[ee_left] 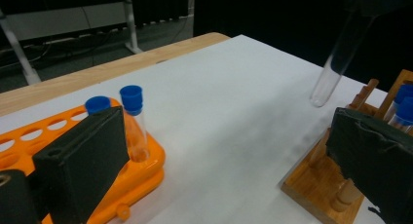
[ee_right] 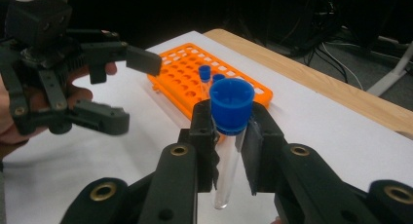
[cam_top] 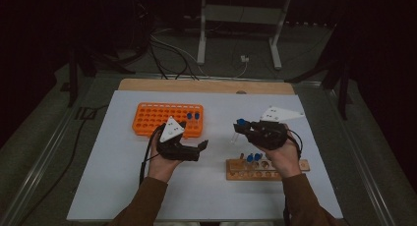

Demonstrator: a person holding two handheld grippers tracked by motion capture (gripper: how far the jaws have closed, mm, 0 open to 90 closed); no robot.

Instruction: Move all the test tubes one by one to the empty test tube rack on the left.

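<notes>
My right gripper (cam_top: 242, 128) is shut on a clear test tube with a blue cap (ee_right: 231, 107), held upright above the white table between the two racks. The tube's glass (ee_left: 341, 53) also hangs at the upper right of the left gripper view. My left gripper (cam_top: 194, 136) stands open and holds nothing, just in front of the orange rack (cam_top: 167, 119). It appears again in the right gripper view (ee_right: 104, 90), jaws wide apart. Two blue-capped tubes (ee_left: 132, 118) stand in the orange rack's near corner. The wooden rack (cam_top: 265, 169) holds blue-capped tubes (cam_top: 253, 157).
A white sheet (cam_top: 113, 177) covers the table, with a wooden strip (cam_top: 206, 85) along the far edge. Beyond it are a metal stand (cam_top: 241, 19) and cables (cam_top: 167, 49) on the floor. A black cable (cam_top: 145, 157) trails from the left gripper.
</notes>
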